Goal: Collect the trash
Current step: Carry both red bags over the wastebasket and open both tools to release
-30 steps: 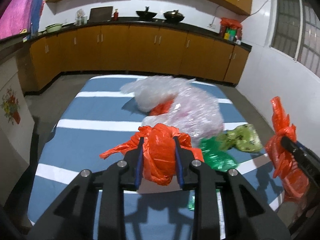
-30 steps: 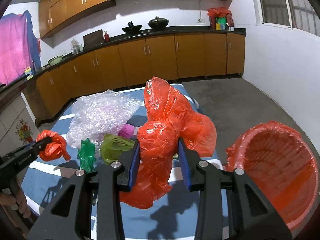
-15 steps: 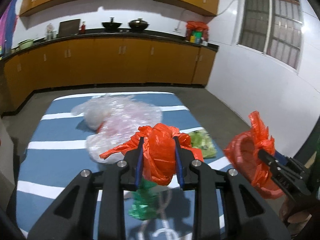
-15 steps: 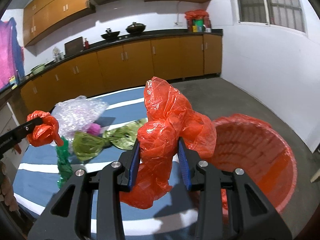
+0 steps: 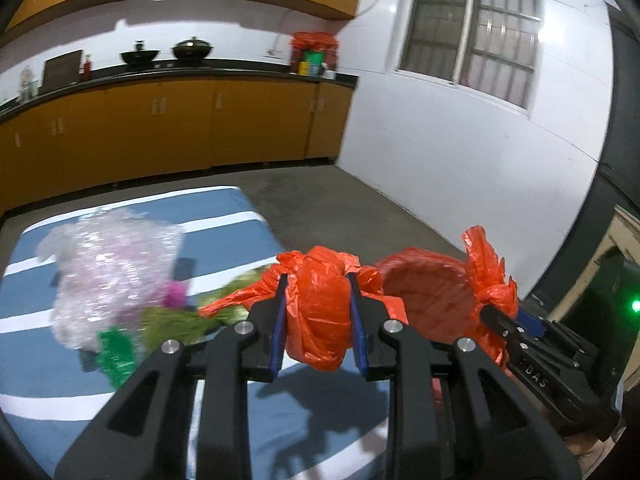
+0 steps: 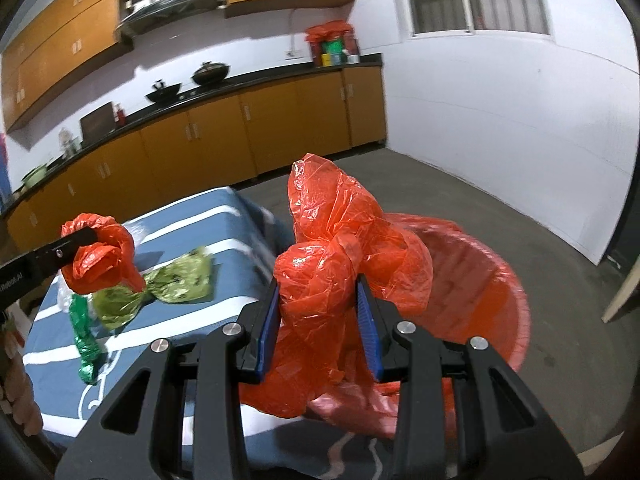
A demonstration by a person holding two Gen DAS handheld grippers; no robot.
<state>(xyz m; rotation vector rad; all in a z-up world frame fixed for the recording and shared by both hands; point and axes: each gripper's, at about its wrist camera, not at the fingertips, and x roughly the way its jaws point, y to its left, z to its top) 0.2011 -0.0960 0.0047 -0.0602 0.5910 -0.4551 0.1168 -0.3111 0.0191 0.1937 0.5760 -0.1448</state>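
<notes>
My left gripper (image 5: pixel 318 304) is shut on a crumpled orange plastic bag (image 5: pixel 320 320), held above the right edge of the blue striped table (image 5: pixel 224 232). My right gripper (image 6: pixel 318 304) is shut on a larger orange plastic bag (image 6: pixel 340 240), held over the rim of the red-lined bin (image 6: pixel 480 288). The bin (image 5: pixel 424 292) stands just right of the table. The right gripper (image 5: pixel 500 320) with its bag shows at right in the left wrist view. The left gripper (image 6: pixel 80 236) with its bag shows at left in the right wrist view.
On the table lie a clear bubble-wrap heap (image 5: pixel 108 272), a yellow-green bag (image 6: pixel 176 280) and a dark green wrapper (image 6: pixel 84 340). Wooden kitchen cabinets (image 5: pixel 160 128) line the far wall. Grey concrete floor (image 6: pixel 520 220) and a white wall lie to the right.
Both grippers have swung right with their orange bags. The bin now sits directly under the right gripper's bag, and the left gripper has come close to the bin.
</notes>
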